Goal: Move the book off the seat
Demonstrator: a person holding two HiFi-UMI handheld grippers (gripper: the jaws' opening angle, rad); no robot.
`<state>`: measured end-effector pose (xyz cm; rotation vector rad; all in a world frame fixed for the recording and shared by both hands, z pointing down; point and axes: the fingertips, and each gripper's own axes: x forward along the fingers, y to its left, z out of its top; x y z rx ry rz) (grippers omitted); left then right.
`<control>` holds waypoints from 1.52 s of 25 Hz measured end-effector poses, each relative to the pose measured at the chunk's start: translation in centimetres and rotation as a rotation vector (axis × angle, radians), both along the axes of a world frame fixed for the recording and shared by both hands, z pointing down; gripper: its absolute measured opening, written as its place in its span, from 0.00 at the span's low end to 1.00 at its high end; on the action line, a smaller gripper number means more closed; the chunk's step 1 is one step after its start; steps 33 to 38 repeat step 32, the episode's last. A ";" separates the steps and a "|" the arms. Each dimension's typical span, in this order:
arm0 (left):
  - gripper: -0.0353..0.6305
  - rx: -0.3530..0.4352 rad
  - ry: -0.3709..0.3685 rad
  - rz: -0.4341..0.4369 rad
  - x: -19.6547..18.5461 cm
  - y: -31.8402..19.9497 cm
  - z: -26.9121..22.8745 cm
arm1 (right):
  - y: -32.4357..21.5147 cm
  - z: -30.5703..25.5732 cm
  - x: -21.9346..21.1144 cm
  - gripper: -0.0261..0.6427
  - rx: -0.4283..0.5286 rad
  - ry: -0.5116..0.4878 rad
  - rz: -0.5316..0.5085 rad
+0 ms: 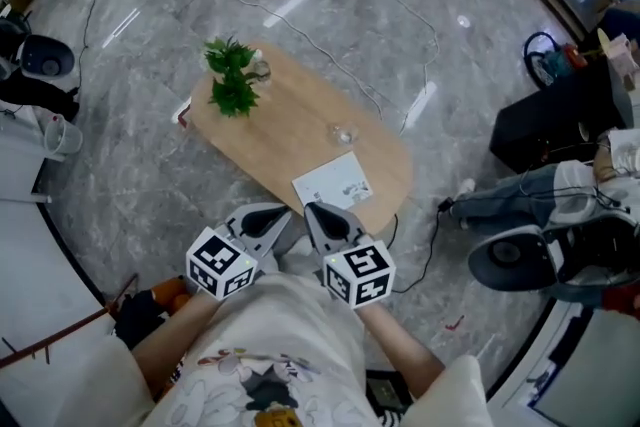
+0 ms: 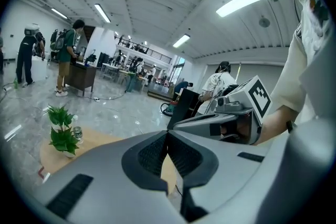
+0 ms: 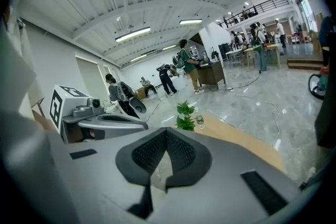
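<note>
Book [image 1: 332, 185] lies flat on the desk [image 1: 290, 130], at the end nearest us, with no seat under it, so we judge the move done. Our left gripper [image 2: 168, 134] and right gripper [image 3: 166, 132] have fingers closed, holding nothing.

Oval wood surface [image 1: 290, 125] on a grey marble floor [image 1: 150, 175]. At its 10 o'clock end: plant [image 1: 232, 75], with a small jar [image 1: 260, 69] just beside it. Toward the 3 o'clock edge: clear glass [image 1: 344, 133]. At the 5 o'clock end: book [image 1: 334, 185], lying flat.
</note>
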<state>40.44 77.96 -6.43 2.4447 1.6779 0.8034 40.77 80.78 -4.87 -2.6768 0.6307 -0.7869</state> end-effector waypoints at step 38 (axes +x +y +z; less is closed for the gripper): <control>0.06 0.001 0.027 0.068 -1.4 4.5 -0.8 | 2.5 -0.2 -2.0 0.05 0.001 0.051 0.075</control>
